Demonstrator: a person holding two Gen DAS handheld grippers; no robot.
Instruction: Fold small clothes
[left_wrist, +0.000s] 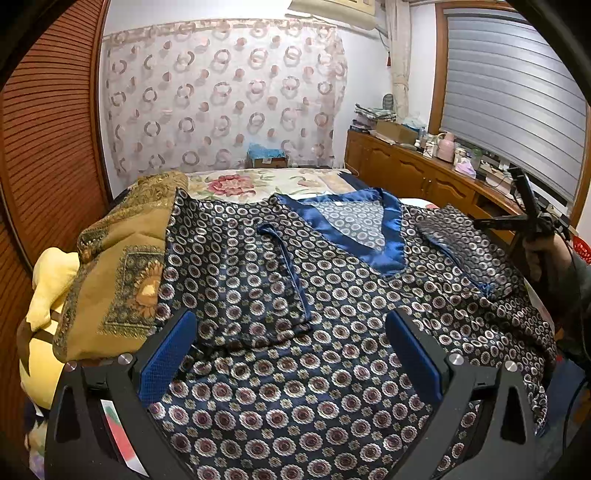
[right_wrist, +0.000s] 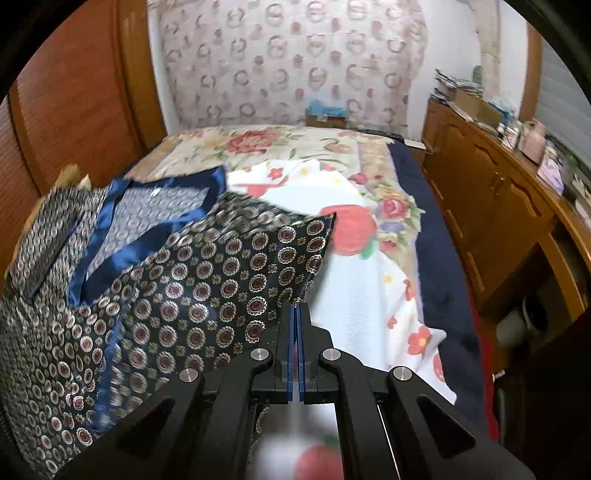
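A dark blue patterned top (left_wrist: 295, 295) with a shiny blue V-neck (left_wrist: 380, 236) lies spread on the bed. Its left sleeve (left_wrist: 273, 280) is folded in over the body. My left gripper (left_wrist: 291, 332) is open and empty, hovering above the lower middle of the top. My right gripper (right_wrist: 296, 306) is shut on the edge of the top's right sleeve (right_wrist: 229, 273) and holds it lifted above the bed. The right gripper also shows in the left wrist view (left_wrist: 532, 218) at the far right, held by a hand.
A brown-gold patterned cloth (left_wrist: 122, 266) and a yellow cloth (left_wrist: 48, 291) lie heaped left of the top. The bed has a floral cover (right_wrist: 354, 229) and a white flowered sheet (right_wrist: 369, 302). A wooden cabinet (right_wrist: 498, 206) with clutter runs along the right side.
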